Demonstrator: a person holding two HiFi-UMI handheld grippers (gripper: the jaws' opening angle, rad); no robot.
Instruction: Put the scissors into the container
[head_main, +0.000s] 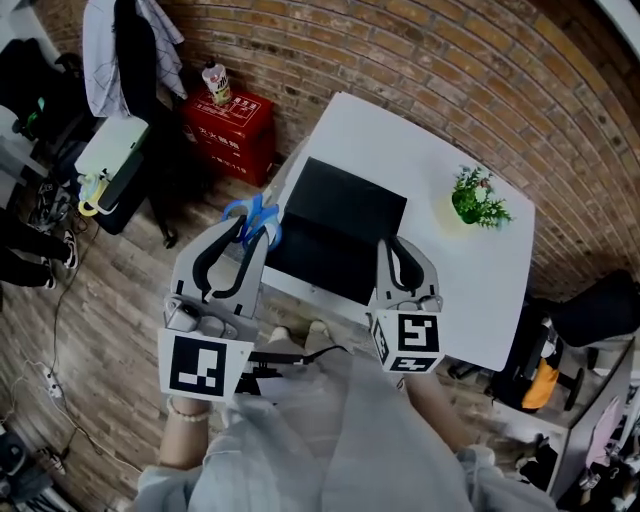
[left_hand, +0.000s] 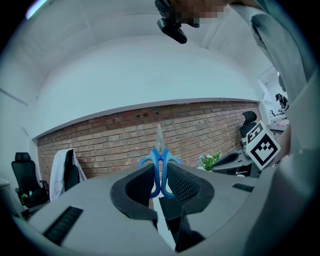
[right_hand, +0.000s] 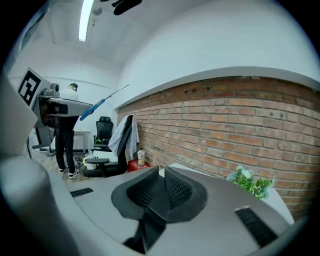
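Left tongs (left_hand: 160, 172): clamped on blue-handled scissors (left_hand: 160, 153), blades upright. Behind: brick wall (left_hand: 100, 140), potted plant (left_hand: 208, 161), jacket-draped chair (left_hand: 65, 172).

In the head view, the blades of the scissors (head_main: 256, 216) cannot be made out. Only the blue handle loops are seen, past the tips of the left gripper (head_main: 250, 232). In the left gripper view, the lower parts of those loops are covered by the jaw pads.

The container (head_main: 345, 215), at the desk's (head_main: 400, 140) near edge, is uniformly dark, so its interior cannot be read. Its near corners are overlapped by the left gripper and the right gripper (head_main: 398, 248), and that edge of the desk is partly masked by them.

The print on the red box (head_main: 228, 128) is too small to be read. The base of the plant (head_main: 478, 196) is concealed by its foliage. In the right gripper view, a standing person (right_hand: 64, 145) is seen only from the waist down.
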